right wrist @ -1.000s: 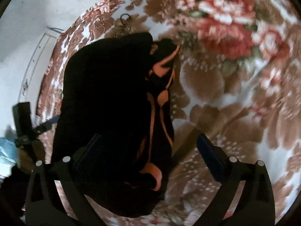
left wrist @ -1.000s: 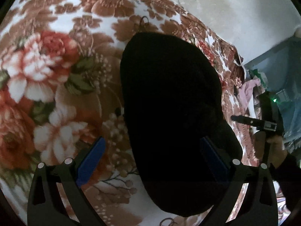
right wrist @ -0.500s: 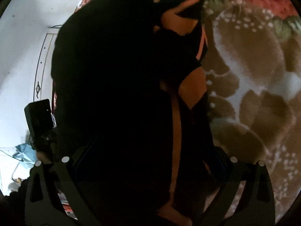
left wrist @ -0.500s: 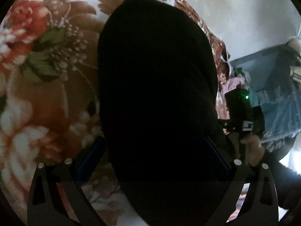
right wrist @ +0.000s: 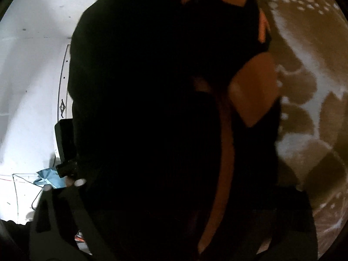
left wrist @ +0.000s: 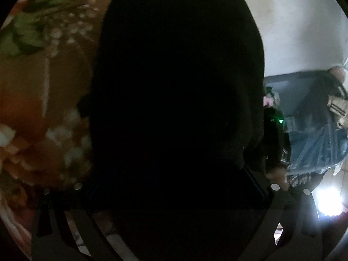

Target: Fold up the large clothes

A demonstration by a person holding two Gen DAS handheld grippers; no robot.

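Note:
A black garment (left wrist: 174, 82) with orange stripes (right wrist: 226, 163) lies bunched on a floral blanket (left wrist: 43, 87) and fills the middle of both views. My left gripper (left wrist: 174, 174) is low over its near edge, jaws wide, with the dark cloth lying between them; the pads are mostly lost in the black. My right gripper (right wrist: 174, 174) is down on the striped side. Its jaws are closing with cloth between them, and its right finger is hidden in shadow. The other gripper shows in each view, the right one (left wrist: 279, 120) with a green light and the left one (right wrist: 64, 137).
A white wall (left wrist: 293, 21) rises behind the blanket (right wrist: 315, 87). A grey-blue bin (left wrist: 304, 100) with blue cloth stands at the right of the left wrist view. On the floor lie a light blue rag (right wrist: 46, 177) and a thin cable (right wrist: 16, 193).
Both grippers have come down onto the garment, which now fills each view. The right gripper's left finger has shifted slightly inward. The blanket pattern has slid outward.

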